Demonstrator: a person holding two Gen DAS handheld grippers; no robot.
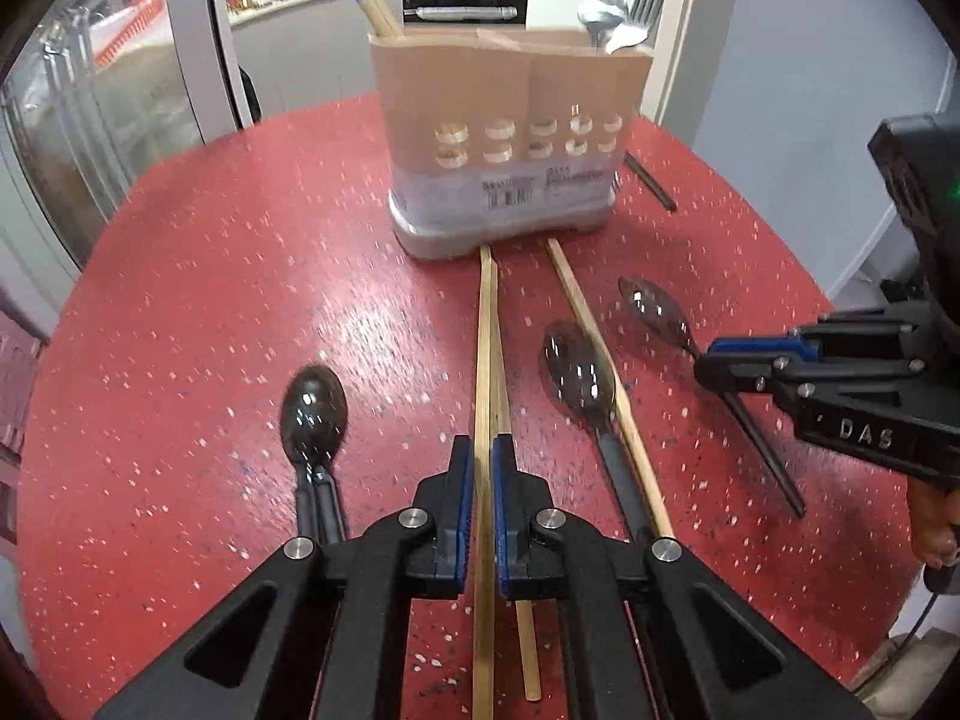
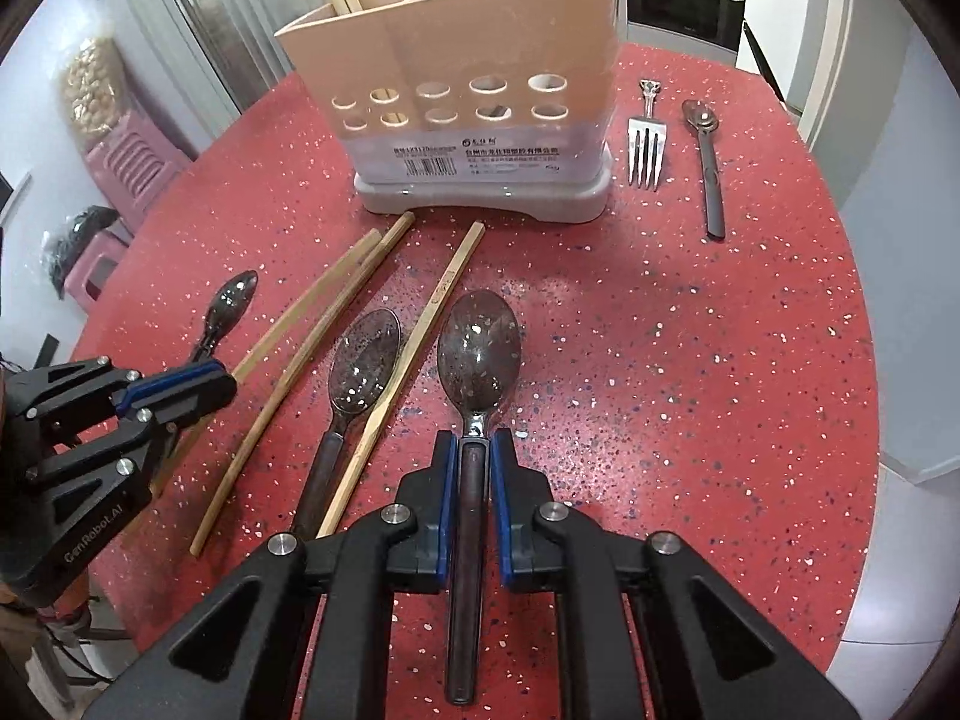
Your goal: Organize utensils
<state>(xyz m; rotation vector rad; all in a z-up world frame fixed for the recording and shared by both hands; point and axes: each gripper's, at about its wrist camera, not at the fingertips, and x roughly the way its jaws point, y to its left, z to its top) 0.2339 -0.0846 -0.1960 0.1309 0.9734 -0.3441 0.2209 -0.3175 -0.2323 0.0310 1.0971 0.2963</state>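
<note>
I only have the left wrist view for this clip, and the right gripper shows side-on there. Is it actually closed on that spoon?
Observer: Yes. The right wrist view shows the right gripper with its fingers pressed on both sides of the large spoon, on its dark handle.
Operator: Is anything lying past the holder that I'm missing?
Observer: A metal fork lies on the table beside the holder, tines toward the camera.
Operator: Just the fork?
Observer: No. A small dark-handled spoon lies beside the fork, on the side away from the holder.
</note>
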